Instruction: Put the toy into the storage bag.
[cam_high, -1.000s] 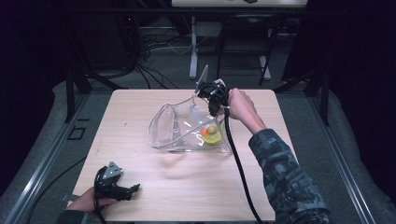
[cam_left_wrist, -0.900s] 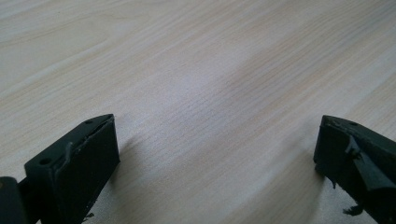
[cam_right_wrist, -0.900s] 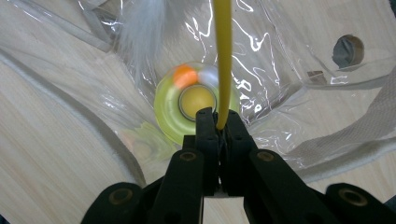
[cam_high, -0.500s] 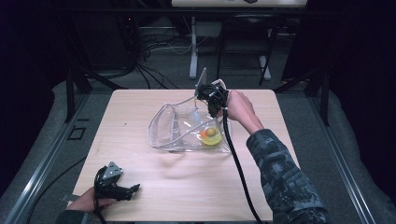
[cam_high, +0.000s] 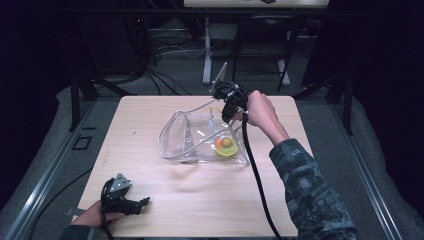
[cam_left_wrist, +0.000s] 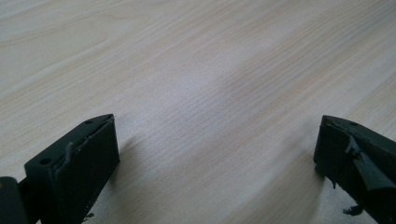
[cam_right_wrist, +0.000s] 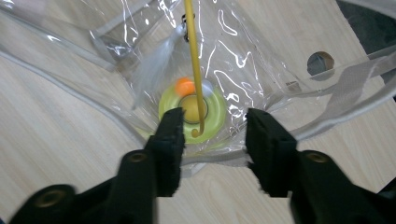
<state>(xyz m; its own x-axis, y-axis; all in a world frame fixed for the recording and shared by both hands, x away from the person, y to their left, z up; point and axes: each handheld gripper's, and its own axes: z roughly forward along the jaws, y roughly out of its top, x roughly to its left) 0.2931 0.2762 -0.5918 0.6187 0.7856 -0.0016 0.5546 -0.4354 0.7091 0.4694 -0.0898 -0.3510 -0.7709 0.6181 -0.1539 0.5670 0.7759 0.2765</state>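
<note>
We've got the right gripper (cam_high: 226, 111) above the clear bag (cam_high: 200, 137) mid-table, jaws just opened partway and gripping nothing, left gripper (cam_high: 131, 204) well short of the bag, jaws wide, empty.

High view sits above the near edge, looking forward and down on the whole table (cam_high: 150, 125), with the floor and cables beyond at 12 o'clock. The left gripper (cam_high: 125, 200) is at 7 o'clock there; its own camera skims very close over bare wood, jaws wide apart. The right gripper (cam_high: 227, 107) hangs just past center toward 12, and its camera looks down close onto the clear bag (cam_right_wrist: 243, 60) and yellow ring (cam_right_wrist: 212, 116). Both that view and the high one share the bag (cam_high: 200, 135) and ring (cam_high: 227, 149).
</note>
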